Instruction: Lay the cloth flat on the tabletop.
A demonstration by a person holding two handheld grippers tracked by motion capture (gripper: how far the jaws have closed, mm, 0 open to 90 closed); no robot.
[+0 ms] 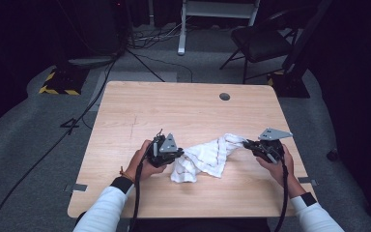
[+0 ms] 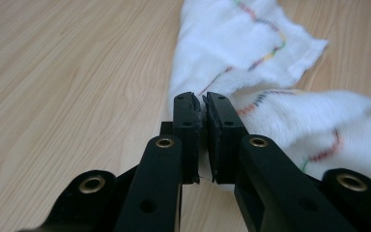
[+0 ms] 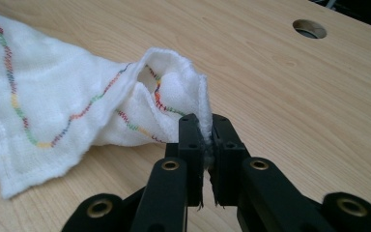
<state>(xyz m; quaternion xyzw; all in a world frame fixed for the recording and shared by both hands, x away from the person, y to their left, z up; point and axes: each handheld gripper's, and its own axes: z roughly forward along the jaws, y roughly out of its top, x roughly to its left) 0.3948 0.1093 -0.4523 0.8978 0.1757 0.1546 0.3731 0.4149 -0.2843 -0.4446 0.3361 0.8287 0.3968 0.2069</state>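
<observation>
While our left hand-held gripper (image 2: 202, 104) and right hand-held gripper (image 3: 206, 126) each pinch an end of the white cloth (image 1: 205, 157), it sags on the desk (image 1: 140, 104) between them, long axis running left to right.

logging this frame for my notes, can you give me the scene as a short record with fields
work surface: wooden table with a round hole
item: white cloth with coloured stitched lines, bunched
left hand-held gripper: shut on one cloth edge
right hand-held gripper: shut on the opposite cloth edge
cloth state: strung between both, its middle sagging onto the table
background: dark chair beyond the table
</observation>
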